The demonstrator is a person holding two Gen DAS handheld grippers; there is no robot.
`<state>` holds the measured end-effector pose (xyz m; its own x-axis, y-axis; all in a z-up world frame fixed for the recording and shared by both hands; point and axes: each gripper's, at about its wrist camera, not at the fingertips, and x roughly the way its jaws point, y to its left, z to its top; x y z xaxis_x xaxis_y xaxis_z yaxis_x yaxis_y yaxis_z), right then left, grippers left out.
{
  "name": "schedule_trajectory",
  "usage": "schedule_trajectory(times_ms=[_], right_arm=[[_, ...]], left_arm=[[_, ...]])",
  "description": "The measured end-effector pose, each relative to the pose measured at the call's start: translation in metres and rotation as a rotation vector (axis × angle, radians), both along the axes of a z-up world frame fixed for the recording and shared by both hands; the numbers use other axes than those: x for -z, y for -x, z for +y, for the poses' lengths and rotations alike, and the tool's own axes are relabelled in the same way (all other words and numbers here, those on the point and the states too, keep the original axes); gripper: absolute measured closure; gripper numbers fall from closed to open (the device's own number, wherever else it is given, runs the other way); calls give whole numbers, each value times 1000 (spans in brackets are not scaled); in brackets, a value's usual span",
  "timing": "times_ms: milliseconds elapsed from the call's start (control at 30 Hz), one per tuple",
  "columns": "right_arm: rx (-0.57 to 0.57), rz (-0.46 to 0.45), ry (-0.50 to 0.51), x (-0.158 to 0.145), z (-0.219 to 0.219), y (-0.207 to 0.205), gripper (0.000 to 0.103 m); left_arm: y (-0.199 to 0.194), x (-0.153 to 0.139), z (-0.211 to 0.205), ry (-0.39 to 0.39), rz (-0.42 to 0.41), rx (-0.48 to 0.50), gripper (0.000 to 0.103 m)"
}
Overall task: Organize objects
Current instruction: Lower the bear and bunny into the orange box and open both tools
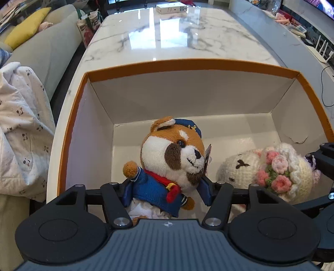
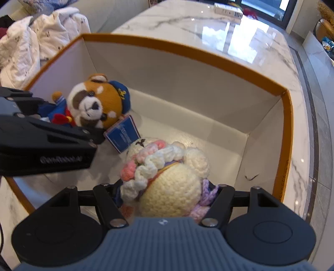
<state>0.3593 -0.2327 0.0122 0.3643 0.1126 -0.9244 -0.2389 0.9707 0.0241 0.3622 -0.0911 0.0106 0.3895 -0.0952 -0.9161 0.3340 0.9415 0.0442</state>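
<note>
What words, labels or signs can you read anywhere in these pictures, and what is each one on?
Embossed lettering on the black left gripper body: blurred, unreadable.
White print on the blue paper tag of the brown sailor-suited plush dog: too small to read.
Gold anchor emblem, not text, on the dog's blue cap.
Print on the white carton at the marble table's far end: too small to read.

Inside the orange-rimmed box (image 1: 187, 64), the far half of the floor lies bare, open from above. The near half is crowded: the sailor dog plush (image 1: 167, 158) and the crocheted bunny (image 1: 269, 171) sit side by side (a blue hang tag (image 2: 123, 133) fills the gap between them). The tall walls block sideways entry. Beyond the box, the marble table (image 1: 177, 35) is open up to a small white carton (image 1: 171, 8).
</note>
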Motion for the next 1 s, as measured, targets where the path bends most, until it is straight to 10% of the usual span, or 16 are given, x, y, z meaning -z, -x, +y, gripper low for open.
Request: schedule_trajectory(times_ms=[500, 1000], right_arm=[[-44, 93, 137, 6, 8, -1, 28], [-34, -9, 100, -31, 7, 15, 15]], left_arm=[[-6, 2, 3, -56, 69, -20, 30], [1, -12, 7, 0, 69, -53, 30]])
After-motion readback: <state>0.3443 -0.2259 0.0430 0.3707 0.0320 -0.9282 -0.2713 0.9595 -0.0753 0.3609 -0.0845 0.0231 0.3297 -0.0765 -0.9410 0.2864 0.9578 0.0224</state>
